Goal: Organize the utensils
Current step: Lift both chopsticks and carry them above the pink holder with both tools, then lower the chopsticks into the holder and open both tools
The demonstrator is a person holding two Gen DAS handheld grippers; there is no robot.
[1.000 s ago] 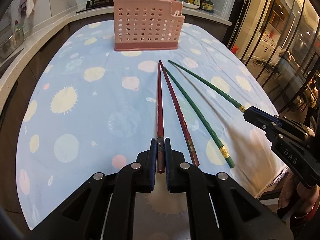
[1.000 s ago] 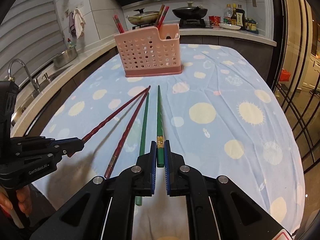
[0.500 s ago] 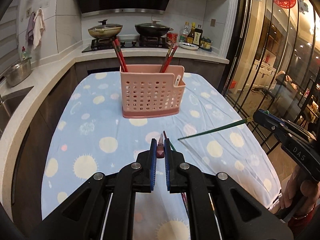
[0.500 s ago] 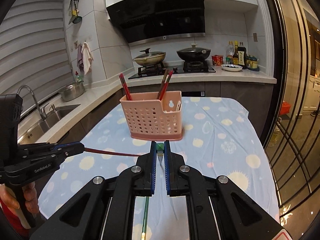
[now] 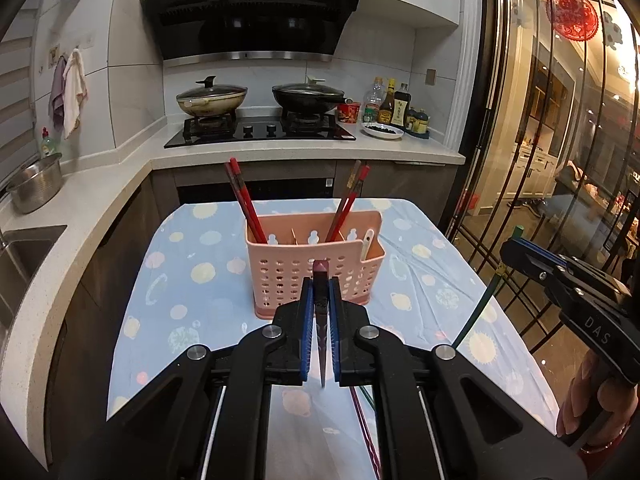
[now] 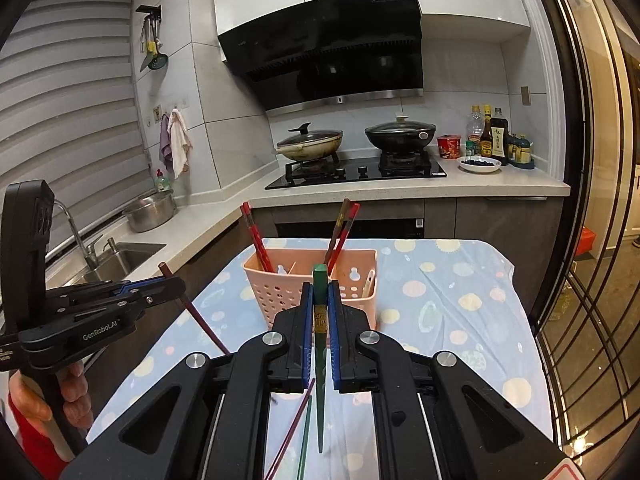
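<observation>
A: Left gripper (image 5: 321, 312) clamped on red chopstick (image 5: 320, 276) near its thick end, tip hanging down. Right gripper (image 6: 320, 312) likewise pinches green chopstick (image 6: 319, 280).

B: Handling?

A: Light, stiff, probably slick; likely to pivot in the pads. Pink basket (image 5: 316, 276) stands just ahead, below both. Two mates lie on the tablecloth (image 5: 192, 280).

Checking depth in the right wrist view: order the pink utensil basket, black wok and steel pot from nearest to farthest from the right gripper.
1. Pink utensil basket, just ahead on the table.
2. Steel pot, left counter by the sink.
3. Black wok, back on the stove.
</observation>
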